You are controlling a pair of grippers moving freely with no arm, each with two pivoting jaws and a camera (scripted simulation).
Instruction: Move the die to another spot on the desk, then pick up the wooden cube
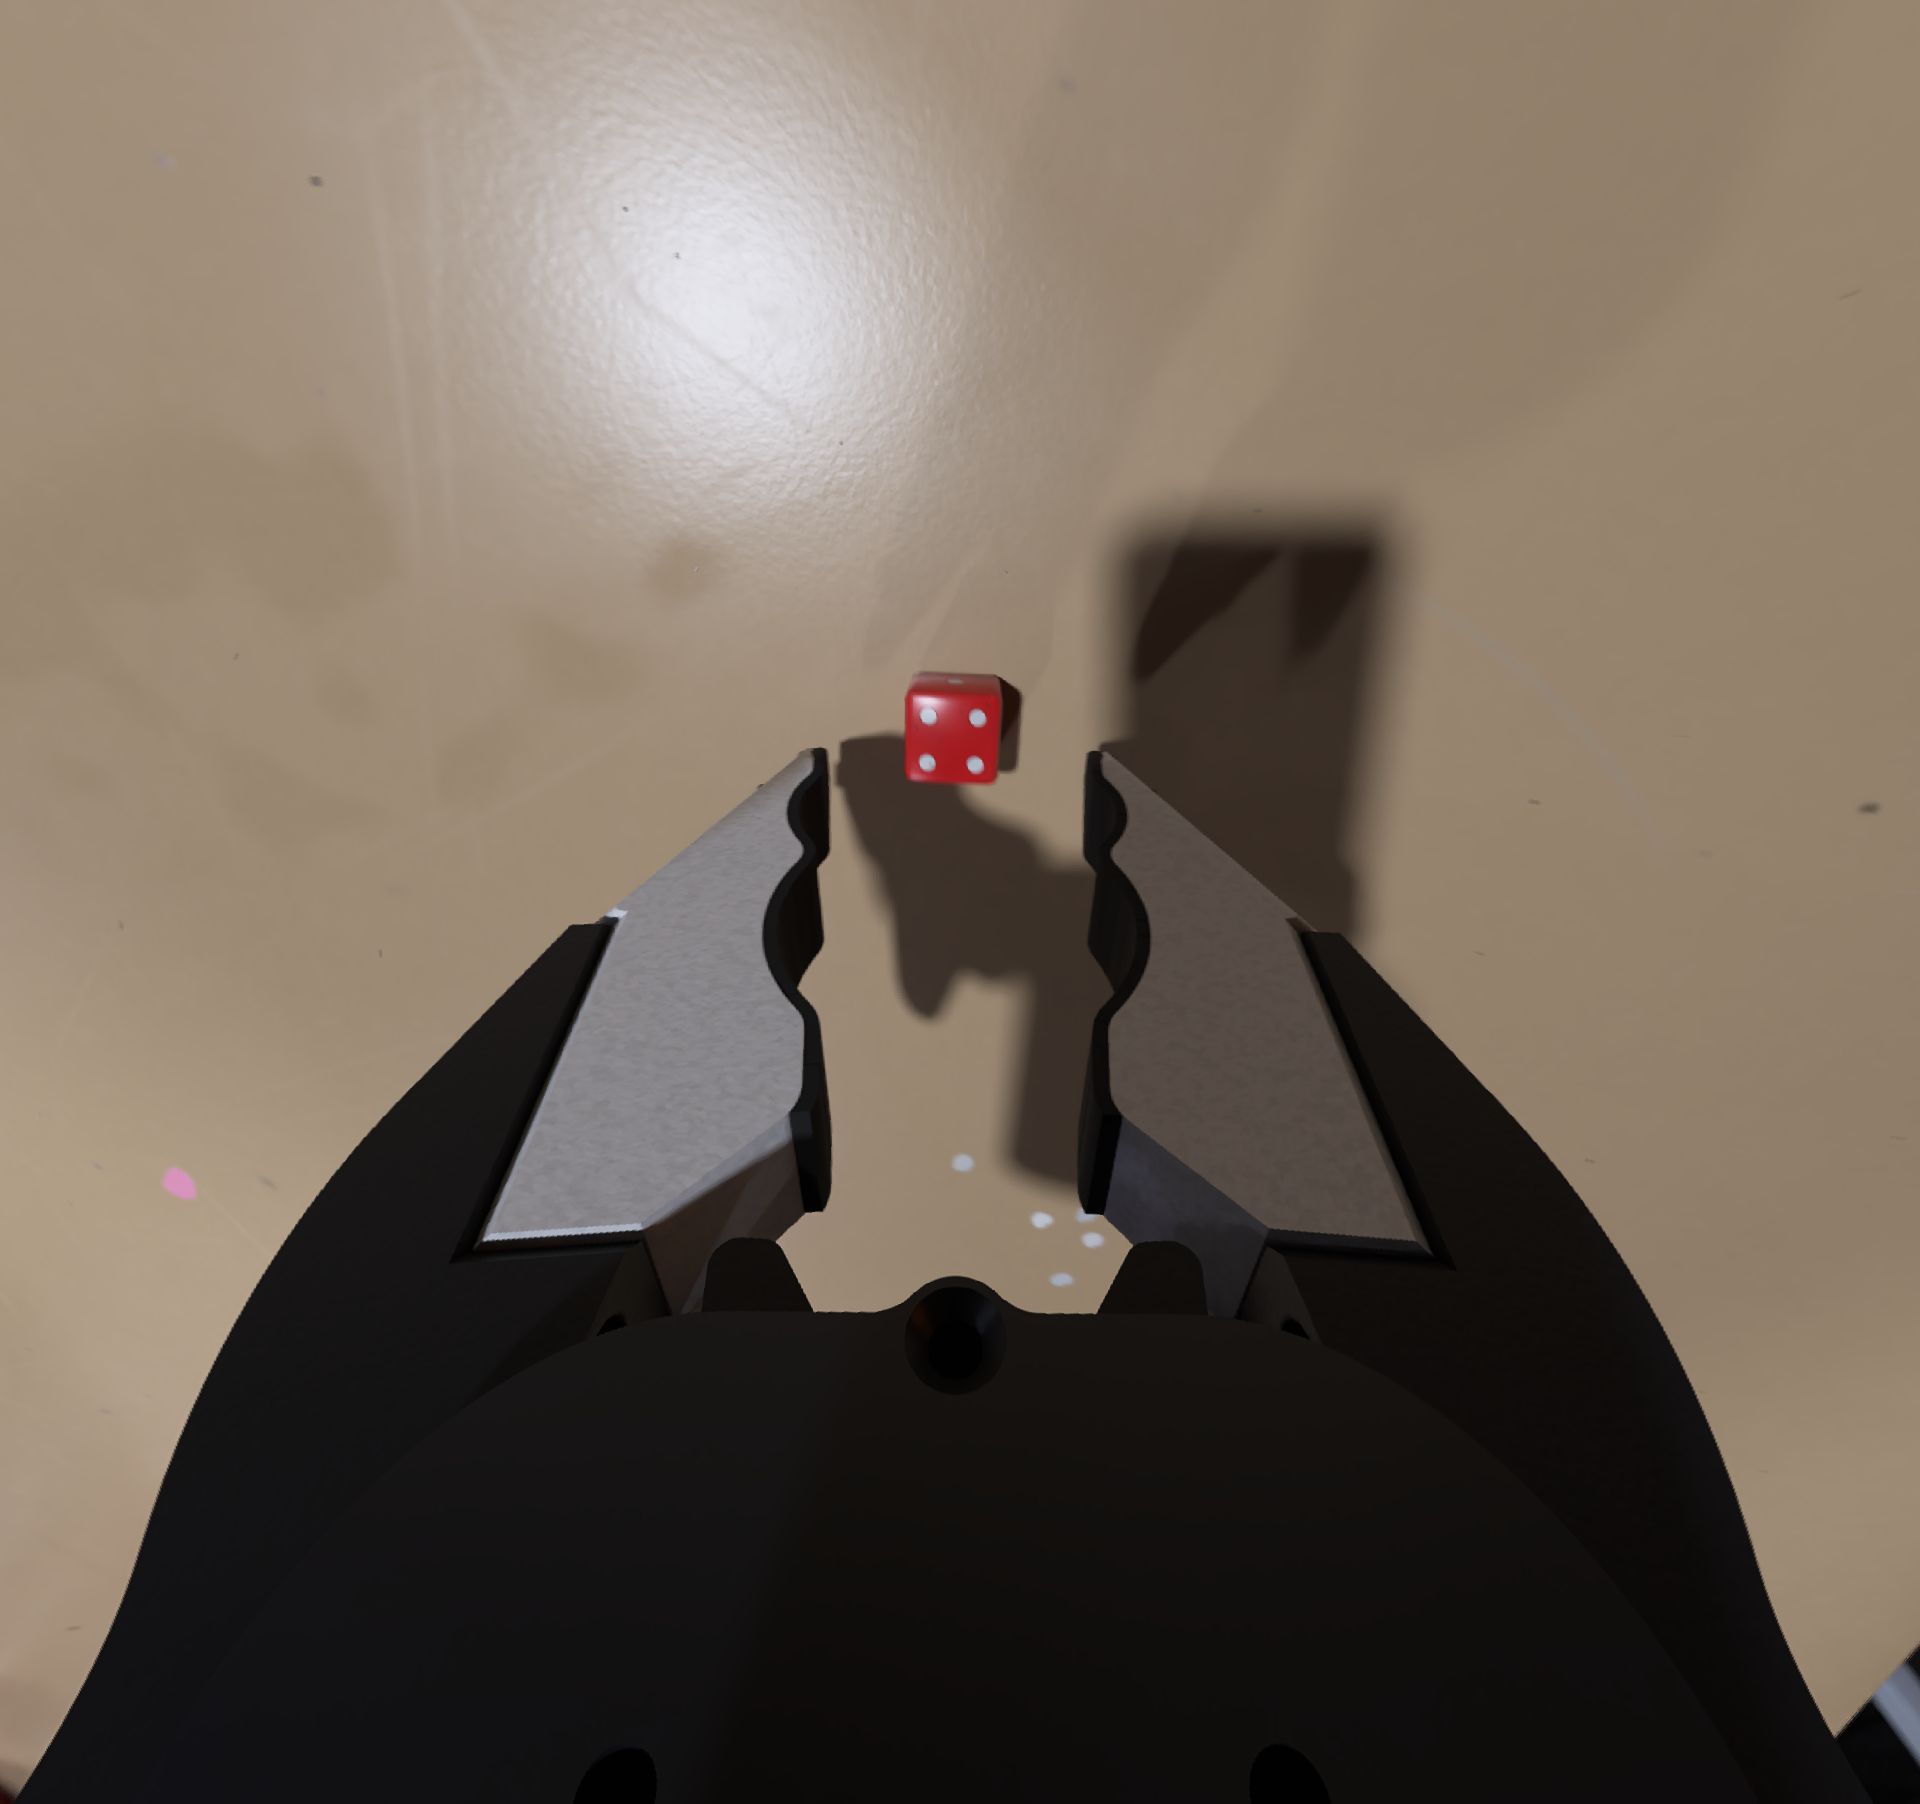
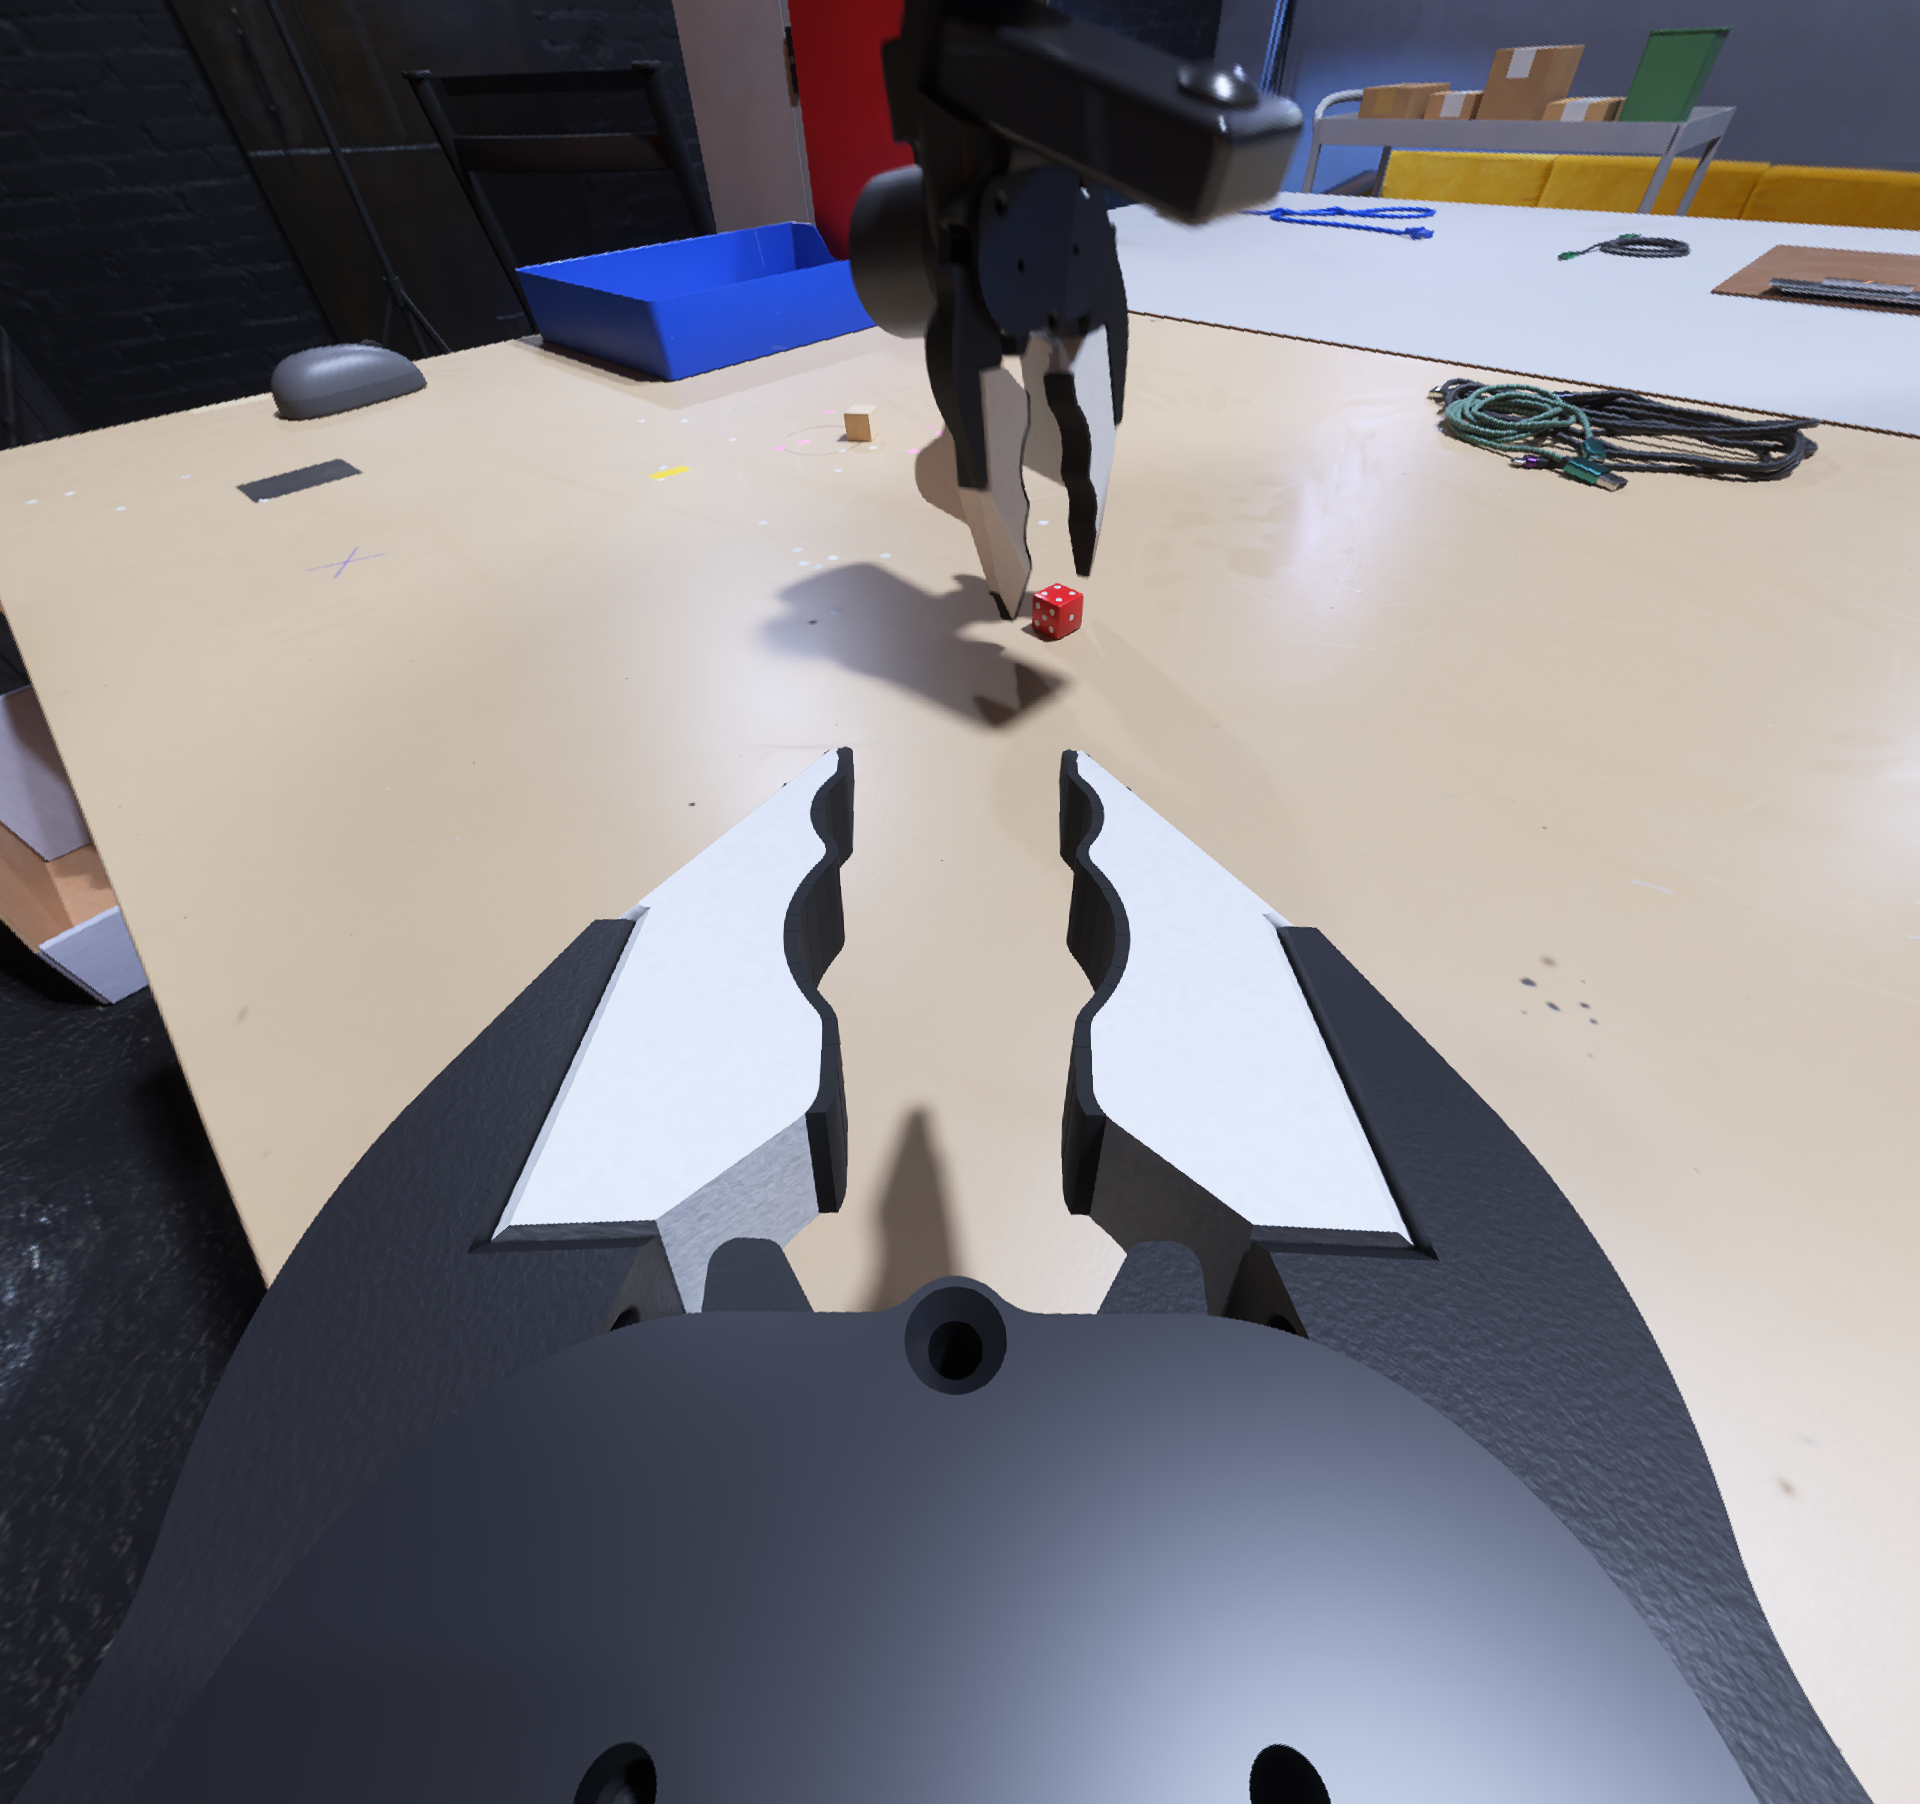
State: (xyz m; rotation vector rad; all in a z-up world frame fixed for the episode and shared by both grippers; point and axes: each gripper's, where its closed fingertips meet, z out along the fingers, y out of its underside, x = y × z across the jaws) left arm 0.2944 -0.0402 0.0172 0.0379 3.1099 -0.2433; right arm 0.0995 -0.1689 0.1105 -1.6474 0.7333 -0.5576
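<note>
A small red die with white pips rests on the tan desk, just beyond my left gripper, which is open and empty and points down at it. In the right wrist view the die lies right beside the tips of the left gripper, apart from them. The wooden cube sits farther back on the desk, left of the left gripper. My right gripper is open and empty, low over the near part of the desk, well short of the die.
A blue tray stands at the desk's far edge, a grey rounded object at the far left and a dark flat patch near it. Coiled cables lie at the right. A white table stands behind.
</note>
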